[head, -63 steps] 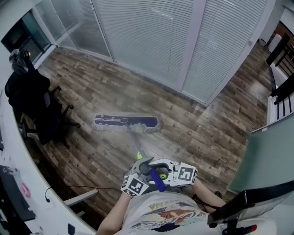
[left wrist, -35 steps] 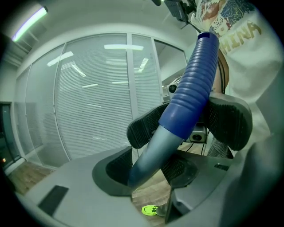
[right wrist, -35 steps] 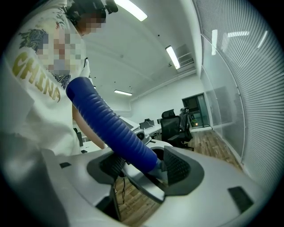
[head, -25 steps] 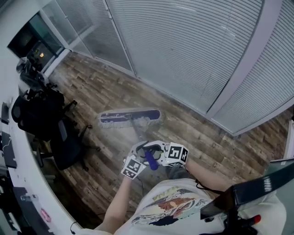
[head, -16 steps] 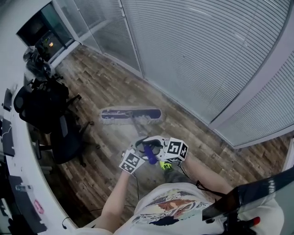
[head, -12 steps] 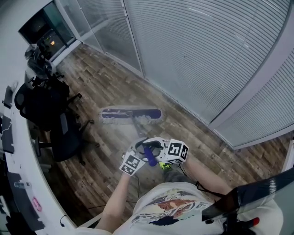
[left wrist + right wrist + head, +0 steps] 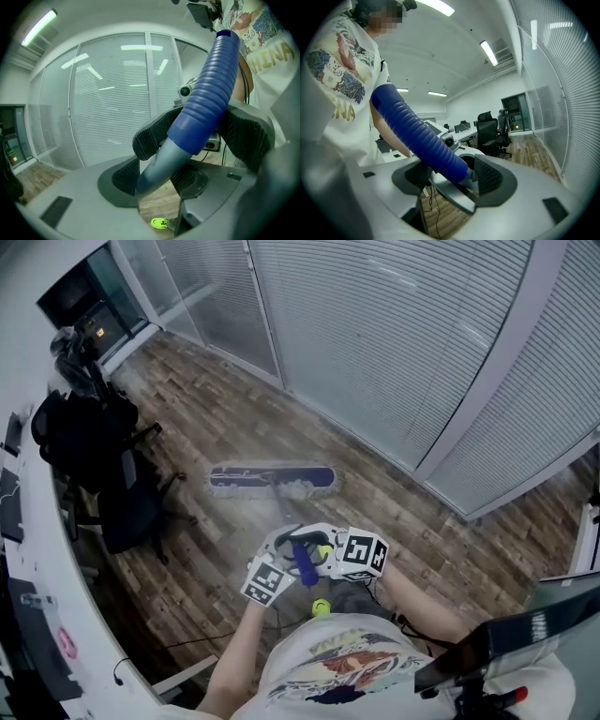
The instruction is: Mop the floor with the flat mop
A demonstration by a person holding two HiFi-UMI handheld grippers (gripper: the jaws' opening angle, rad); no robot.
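Note:
The flat mop's head (image 7: 272, 477), purple on top with a pale fringe, lies flat on the wooden floor ahead of me. Its grey shaft rises to a blue ribbed grip (image 7: 305, 564) in front of my chest. My left gripper (image 7: 286, 557) is shut on the handle, and my right gripper (image 7: 325, 555) is shut on it from the other side. In the left gripper view the black pads squeeze the grip (image 7: 206, 98) of the left gripper (image 7: 197, 138). In the right gripper view the right gripper (image 7: 452, 177) clamps the same blue grip (image 7: 417, 133).
A glass wall with white blinds (image 7: 375, 343) runs just beyond the mop head. A black office chair draped with dark bags (image 7: 94, 460) stands at the left beside a long white desk (image 7: 33, 606). A yellow-green shoe (image 7: 321, 607) and a thin cable (image 7: 187, 640) show near my feet.
Both grippers have kept their hold on the handle. The head view has swung left along the glass wall since the earliest frame, and the mop head has shifted only slightly in the last half second.

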